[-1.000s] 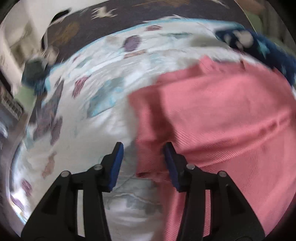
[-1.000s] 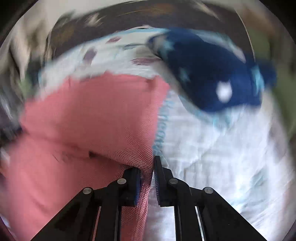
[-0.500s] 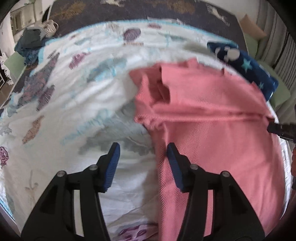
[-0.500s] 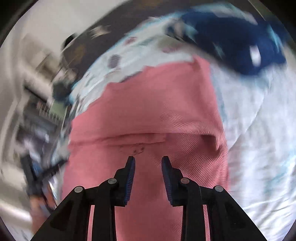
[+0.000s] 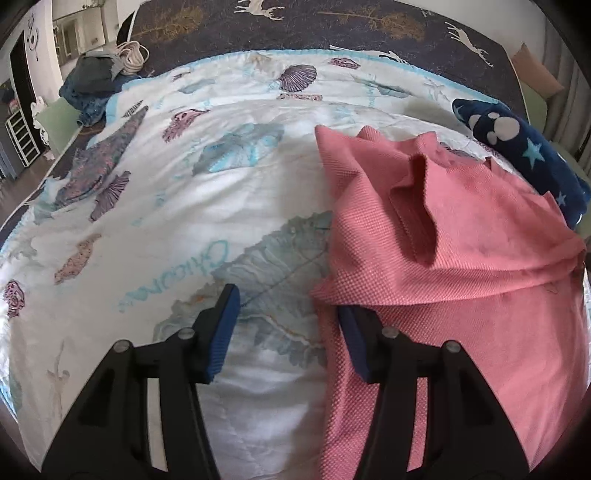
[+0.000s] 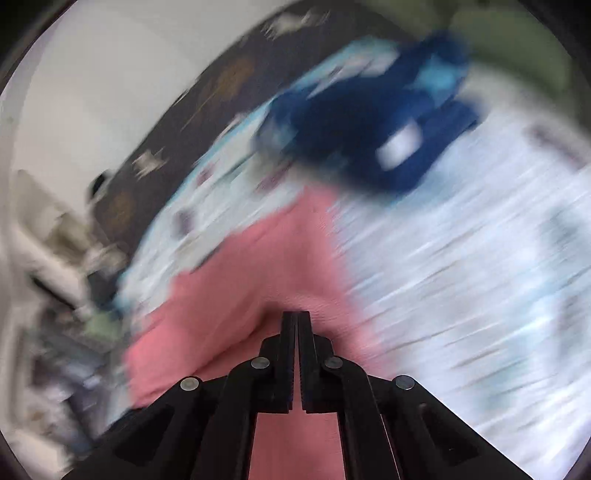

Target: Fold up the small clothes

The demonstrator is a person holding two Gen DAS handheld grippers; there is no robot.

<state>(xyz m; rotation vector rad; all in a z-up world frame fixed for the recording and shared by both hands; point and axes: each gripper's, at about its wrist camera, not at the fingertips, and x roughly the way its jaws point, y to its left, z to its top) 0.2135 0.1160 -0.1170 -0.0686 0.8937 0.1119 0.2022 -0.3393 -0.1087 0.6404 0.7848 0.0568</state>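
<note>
A pink knit garment (image 5: 461, 295) lies on the white shell-print quilt (image 5: 147, 229), its upper part folded over toward me. My left gripper (image 5: 288, 317) stands open at the garment's left edge. Its left finger is over bare quilt, and the right fingertip is tucked under the pink fold; the pads do not press on the cloth. In the blurred right wrist view my right gripper (image 6: 296, 315) is shut, with the pink garment (image 6: 258, 266) puckered around its tips. At the right rim of the left wrist view the cloth is drawn to a point there.
A navy garment (image 5: 517, 147) with stars lies beyond the pink one, and shows as the navy garment (image 6: 369, 129) ahead of the right gripper. A dark clothes pile (image 5: 92, 81) with a coiled cord sits far left. A dark deer-print cover (image 5: 332, 26) lies behind the quilt.
The right gripper, open above the pink cloth half a second ago, has shut on it and rolled. The pink fold has come over toward the left gripper, which edged closer.
</note>
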